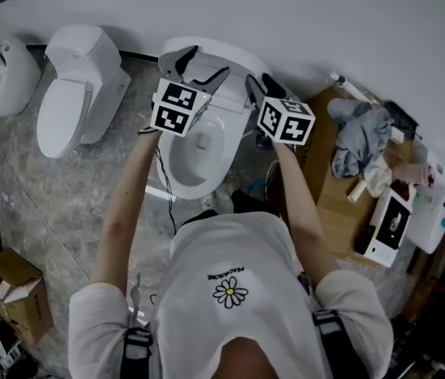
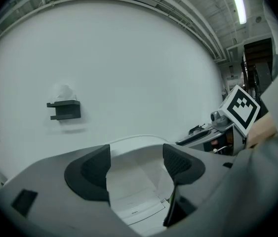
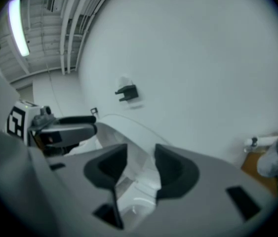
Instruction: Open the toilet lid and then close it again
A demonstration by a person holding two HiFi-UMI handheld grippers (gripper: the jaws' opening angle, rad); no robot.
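The white toilet [image 1: 198, 152] stands in the middle of the head view with its bowl uncovered. Its lid [image 1: 234, 56] is raised toward the wall. My left gripper [image 1: 201, 67] is at the lid's upper left with its jaws wide apart; the lid [image 2: 134, 154] shows in the gap ahead of the pads, untouched. My right gripper [image 1: 260, 85] is at the lid's right edge. In the right gripper view that edge [image 3: 139, 154] runs between the two dark pads [image 3: 171, 169], which are closed on it.
A second white toilet [image 1: 76, 85] and a urinal [image 1: 7, 76] stand to the left. Cardboard boxes [image 1: 9, 287] lie at the lower left. A wooden bench [image 1: 329, 188] with a grey cloth [image 1: 360, 136] and boxes is on the right. A black bracket [image 2: 64, 109] hangs on the wall.
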